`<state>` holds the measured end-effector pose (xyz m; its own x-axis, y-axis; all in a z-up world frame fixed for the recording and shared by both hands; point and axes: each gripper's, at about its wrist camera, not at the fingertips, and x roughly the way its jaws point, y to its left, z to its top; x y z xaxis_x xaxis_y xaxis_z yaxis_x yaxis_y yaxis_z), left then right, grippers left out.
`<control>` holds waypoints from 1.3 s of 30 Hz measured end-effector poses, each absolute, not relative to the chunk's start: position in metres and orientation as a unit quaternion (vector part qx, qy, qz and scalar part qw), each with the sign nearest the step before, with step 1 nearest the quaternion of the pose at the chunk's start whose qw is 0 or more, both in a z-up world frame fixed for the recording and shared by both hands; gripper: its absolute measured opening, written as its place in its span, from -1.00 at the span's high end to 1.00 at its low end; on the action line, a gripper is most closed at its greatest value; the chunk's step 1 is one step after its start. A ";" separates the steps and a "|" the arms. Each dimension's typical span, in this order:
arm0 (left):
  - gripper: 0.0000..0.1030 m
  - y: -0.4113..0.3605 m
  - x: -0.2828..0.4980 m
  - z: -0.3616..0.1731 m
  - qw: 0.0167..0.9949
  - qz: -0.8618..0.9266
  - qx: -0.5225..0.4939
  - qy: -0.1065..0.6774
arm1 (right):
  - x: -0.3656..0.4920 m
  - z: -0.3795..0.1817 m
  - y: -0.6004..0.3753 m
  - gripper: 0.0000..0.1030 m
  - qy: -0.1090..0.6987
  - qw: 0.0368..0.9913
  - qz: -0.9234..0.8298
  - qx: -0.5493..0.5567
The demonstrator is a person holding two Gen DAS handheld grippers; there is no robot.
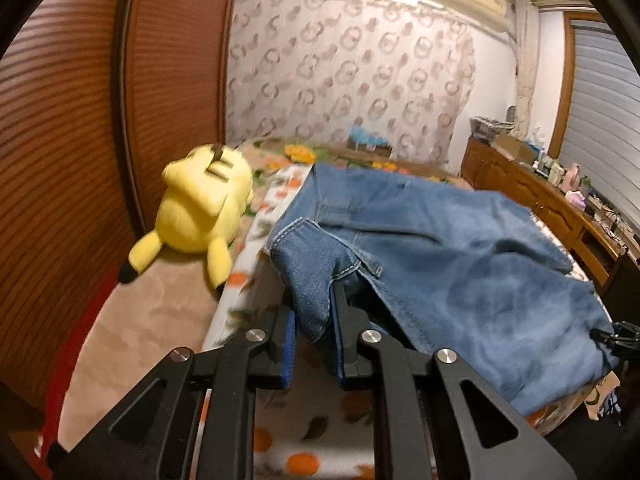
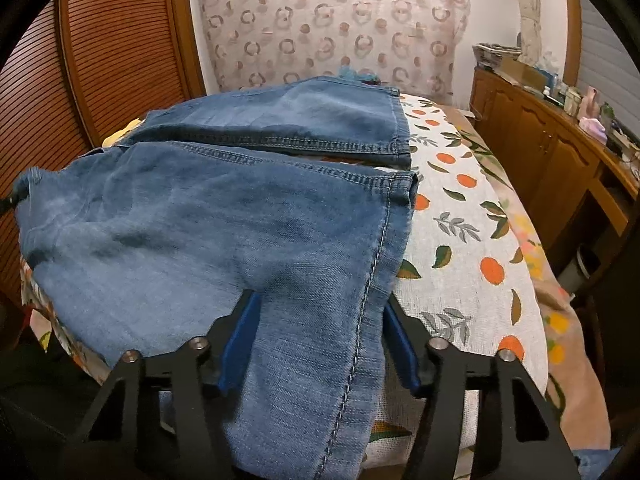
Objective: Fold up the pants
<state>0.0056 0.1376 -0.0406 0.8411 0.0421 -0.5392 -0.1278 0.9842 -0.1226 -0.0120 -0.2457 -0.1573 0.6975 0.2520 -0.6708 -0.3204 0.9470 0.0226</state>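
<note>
A pair of blue jeans (image 1: 460, 248) lies spread across the bed. In the left wrist view my left gripper (image 1: 314, 320) is shut on a bunched corner of the denim by a stitched hem and holds it a little above the sheet. In the right wrist view the jeans (image 2: 200, 220) lie flat, both legs side by side, hems toward the right. One end of the cloth drapes over the bed's near edge and passes between the fingers of my right gripper (image 2: 320, 320). Its blue pads stand apart at either side of the cloth, which is not pinched.
The bed sheet (image 2: 460, 220) is white with oranges and leaves. A yellow plush toy (image 1: 200, 208) lies left of the jeans near the wooden slatted doors (image 1: 60, 140). A wooden cabinet (image 2: 540, 140) with clutter on top runs along the right.
</note>
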 end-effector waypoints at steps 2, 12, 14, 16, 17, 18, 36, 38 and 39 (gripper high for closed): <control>0.70 0.133 0.010 -0.034 0.959 0.040 -0.070 0.271 | -0.010 -0.156 -0.246 0.30 0.357 0.919 0.163 -0.044; 0.71 0.121 0.041 0.006 0.971 0.023 -0.046 0.236 | 0.001 -0.110 -0.250 0.79 0.305 0.934 0.180 -0.055; 0.71 0.119 0.048 0.013 0.972 0.022 -0.043 0.230 | 0.006 -0.096 -0.251 0.81 0.287 0.939 0.180 -0.062; 0.71 0.116 0.058 0.019 0.973 0.020 -0.039 0.225 | 0.013 -0.085 -0.250 0.81 0.272 0.943 0.181 -0.067; 0.71 0.113 0.065 0.021 0.974 0.020 -0.035 0.224 | 0.020 -0.080 -0.247 0.81 0.265 0.944 0.181 -0.069; 0.71 0.111 0.072 0.022 0.974 0.020 -0.031 0.224 | 0.024 -0.077 -0.245 0.81 0.262 0.945 0.182 -0.070; 0.72 0.086 0.099 0.003 0.967 0.002 -0.019 0.253 | 0.048 -0.092 -0.256 -0.03 0.304 0.937 0.169 -0.040; 0.71 0.086 0.100 0.004 0.967 0.003 -0.017 0.254 | 0.031 -0.092 -0.264 -0.03 0.303 0.938 0.165 -0.033; 0.71 0.086 0.098 0.003 0.967 0.003 -0.017 0.254 | 0.022 -0.094 -0.268 -0.03 0.305 0.938 0.163 -0.032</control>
<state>0.0983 0.0856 0.0030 0.8713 -0.0031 -0.4908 -0.0138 0.9994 -0.0309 0.0222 -0.2679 -0.0942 0.7606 0.2861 -0.5827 -0.3257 0.9447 0.0388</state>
